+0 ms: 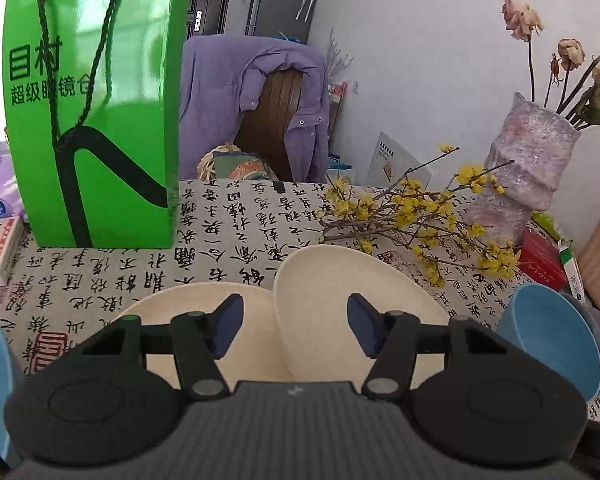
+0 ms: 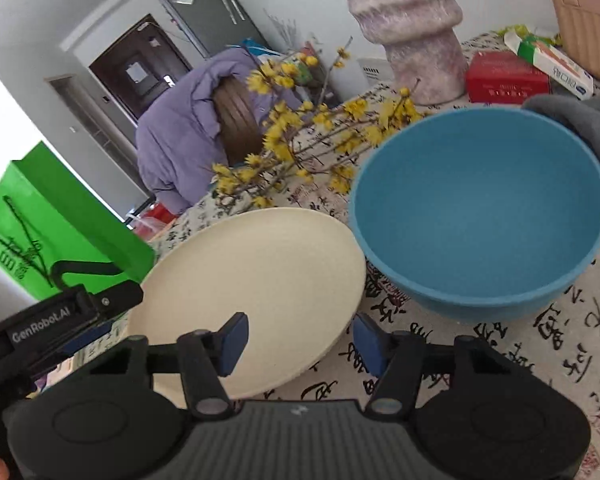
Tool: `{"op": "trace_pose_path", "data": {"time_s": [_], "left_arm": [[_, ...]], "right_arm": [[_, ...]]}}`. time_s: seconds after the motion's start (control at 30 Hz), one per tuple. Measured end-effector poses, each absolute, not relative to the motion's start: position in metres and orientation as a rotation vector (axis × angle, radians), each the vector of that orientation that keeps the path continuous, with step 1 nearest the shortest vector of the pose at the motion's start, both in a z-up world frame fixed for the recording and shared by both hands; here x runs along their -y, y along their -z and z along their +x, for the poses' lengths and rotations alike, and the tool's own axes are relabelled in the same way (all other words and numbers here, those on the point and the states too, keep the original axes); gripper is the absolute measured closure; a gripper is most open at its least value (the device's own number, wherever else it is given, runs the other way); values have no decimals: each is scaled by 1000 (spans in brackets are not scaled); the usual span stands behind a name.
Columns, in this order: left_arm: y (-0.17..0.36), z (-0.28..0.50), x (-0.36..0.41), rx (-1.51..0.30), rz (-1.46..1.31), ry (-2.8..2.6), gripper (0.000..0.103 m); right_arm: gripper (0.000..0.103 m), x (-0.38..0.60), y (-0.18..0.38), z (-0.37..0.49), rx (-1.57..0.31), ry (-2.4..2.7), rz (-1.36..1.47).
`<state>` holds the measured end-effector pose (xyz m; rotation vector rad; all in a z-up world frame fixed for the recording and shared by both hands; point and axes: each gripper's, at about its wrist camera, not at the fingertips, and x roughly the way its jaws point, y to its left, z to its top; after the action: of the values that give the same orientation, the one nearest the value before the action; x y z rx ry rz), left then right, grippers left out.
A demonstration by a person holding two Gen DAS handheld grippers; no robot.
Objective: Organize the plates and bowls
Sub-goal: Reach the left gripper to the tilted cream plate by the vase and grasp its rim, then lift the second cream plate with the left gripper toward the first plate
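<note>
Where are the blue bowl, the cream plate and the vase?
blue bowl [image 2: 480,216], right wrist view, inner bottom.
cream plate [image 2: 260,280], right wrist view, flat centre.
vase [image 1: 520,160], left wrist view, middle of body.

two cream plates [image 1: 204,304] [image 1: 340,280], one tilted over the other, blue bowl [image 2: 480,216] beside

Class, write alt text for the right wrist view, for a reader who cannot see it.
An open right gripper hovers over a cream plate beside a blue bowl on a calligraphy-print tablecloth. Behind them lie yellow flowering branches, a pink vase and a red box.
</note>
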<state>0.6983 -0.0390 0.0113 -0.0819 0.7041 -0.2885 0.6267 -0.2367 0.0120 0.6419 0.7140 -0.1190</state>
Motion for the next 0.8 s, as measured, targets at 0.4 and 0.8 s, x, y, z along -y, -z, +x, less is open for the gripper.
{"op": "trace_pose_path", "data": {"time_s": [0.4,0.8], "left_arm": [[3,706,39,-741,-72,273,90],[-45,623,4,-665,-67,151,92]], "right_arm": [[82,239,9,643,-729,198,641],[87,222,-25,604,-711,65,596]]}}
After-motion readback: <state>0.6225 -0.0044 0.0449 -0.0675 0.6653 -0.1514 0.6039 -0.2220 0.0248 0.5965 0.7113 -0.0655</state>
